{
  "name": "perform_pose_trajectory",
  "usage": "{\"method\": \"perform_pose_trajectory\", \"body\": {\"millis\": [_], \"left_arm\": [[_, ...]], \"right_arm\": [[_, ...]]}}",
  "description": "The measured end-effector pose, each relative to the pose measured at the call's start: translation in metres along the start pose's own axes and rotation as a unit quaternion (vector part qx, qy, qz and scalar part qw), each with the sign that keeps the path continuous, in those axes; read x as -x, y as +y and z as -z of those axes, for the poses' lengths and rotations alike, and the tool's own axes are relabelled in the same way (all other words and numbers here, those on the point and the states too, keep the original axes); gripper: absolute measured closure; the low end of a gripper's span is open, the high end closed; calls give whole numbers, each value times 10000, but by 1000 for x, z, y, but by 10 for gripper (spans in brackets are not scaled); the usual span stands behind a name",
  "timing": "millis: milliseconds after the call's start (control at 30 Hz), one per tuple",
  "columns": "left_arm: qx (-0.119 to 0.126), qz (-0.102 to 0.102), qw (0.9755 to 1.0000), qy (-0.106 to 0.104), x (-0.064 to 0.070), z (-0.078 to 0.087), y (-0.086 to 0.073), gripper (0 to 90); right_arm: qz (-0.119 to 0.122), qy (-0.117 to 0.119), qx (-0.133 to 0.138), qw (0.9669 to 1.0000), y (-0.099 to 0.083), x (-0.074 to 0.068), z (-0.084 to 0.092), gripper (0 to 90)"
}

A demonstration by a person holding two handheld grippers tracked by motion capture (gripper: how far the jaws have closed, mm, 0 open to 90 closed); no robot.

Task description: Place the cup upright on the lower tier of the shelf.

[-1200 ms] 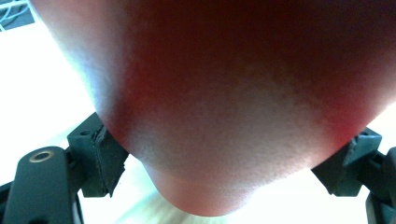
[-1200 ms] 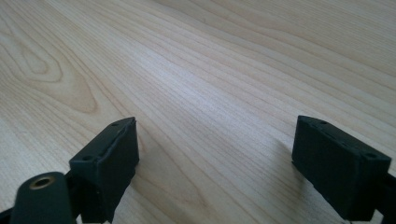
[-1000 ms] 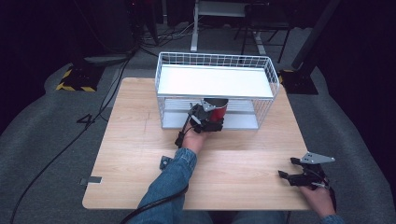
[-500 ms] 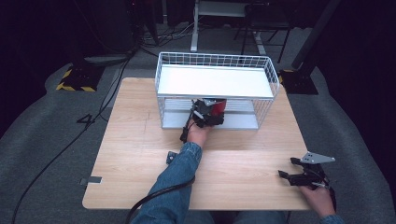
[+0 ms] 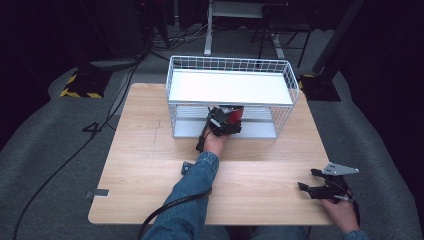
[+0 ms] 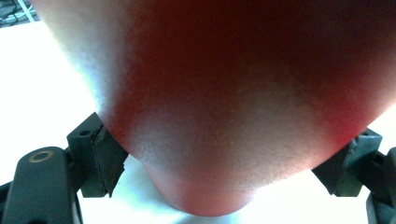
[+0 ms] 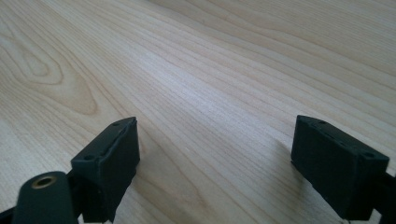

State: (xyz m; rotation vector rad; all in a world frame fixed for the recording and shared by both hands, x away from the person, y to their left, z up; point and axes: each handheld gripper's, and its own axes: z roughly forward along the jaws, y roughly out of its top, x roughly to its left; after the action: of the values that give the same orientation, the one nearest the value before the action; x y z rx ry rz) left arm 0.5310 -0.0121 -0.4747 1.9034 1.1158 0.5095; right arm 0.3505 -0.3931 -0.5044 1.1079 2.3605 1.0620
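Note:
A white wire rack [image 5: 230, 87] with a flat white top shelf stands at the far middle of the wooden table [image 5: 145, 160]. My left gripper [image 5: 226, 119] reaches into the rack's lower level, shut on a red round object [image 5: 231, 114]. In the left gripper view the red object [image 6: 233, 102] bulges between both pads [image 6: 105, 158], very close and blurred, over a bright white surface. My right gripper [image 5: 312, 187] rests low at the table's front right corner. Its jaws stand wide apart with bare wood between them [image 7: 215, 154].
The rack's lower shelf [image 5: 260, 129] is a grey-white sheet under the top shelf. A small dark item [image 5: 187, 168] lies on the table by the left sleeve. A black cable [image 5: 170, 210] trails off the front edge. Dark floor, cables and stands surround the table.
My left gripper has carried the red object forward, from just in front of the rack to under its top shelf. The right gripper has stayed put.

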Motion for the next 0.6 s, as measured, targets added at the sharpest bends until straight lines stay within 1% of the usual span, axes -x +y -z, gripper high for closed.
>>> {"method": "perform_pose_trajectory", "body": {"millis": [67,100,167,200,233,300,333,367,433,467,500,567,600], "left_arm": [[39,-50,10000,17,1,-1,-1,170],[-3,-165,9999,12,0,-1,-1,167],[49,-135,9999,-50,-1,-1,-2,164],[80,-37,9999,-67,-1,-1,-2,159],[64,-20,10000,-62,-1,-1,-2,152],[85,-69,9999,-68,-1,-1,-2,152],[66,-47,9999,-86,-1,-1,-2,152],[77,-35,9999,-58,-1,-1,-2,152],[98,13,9998,-148,-2,1,-4,138],[155,74,9996,-214,-3,2,-5,133],[188,35,9996,-228,-5,4,-6,132],[222,37,9994,-258,-7,9,-7,114],[232,26,9995,-222,-7,11,-8,95]], "right_arm": [[7,-4,6,10000,0,0,0,156],[1,-3,3,10000,0,0,0,156],[-2,-2,0,10000,0,0,0,156],[-1,-2,0,10000,0,0,0,156],[6,-4,7,10000,0,0,0,156],[-4,2,1,10000,0,0,0,157],[-2,0,2,10000,0,0,0,156],[-4,2,3,10000,0,0,0,156],[-11,-4,3,10000,0,0,0,156],[-11,-4,3,10000,0,0,0,156],[-11,-4,3,10000,0,0,0,156],[-4,4,3,10000,0,0,0,156],[-2,3,3,10000,0,0,0,156]]}}
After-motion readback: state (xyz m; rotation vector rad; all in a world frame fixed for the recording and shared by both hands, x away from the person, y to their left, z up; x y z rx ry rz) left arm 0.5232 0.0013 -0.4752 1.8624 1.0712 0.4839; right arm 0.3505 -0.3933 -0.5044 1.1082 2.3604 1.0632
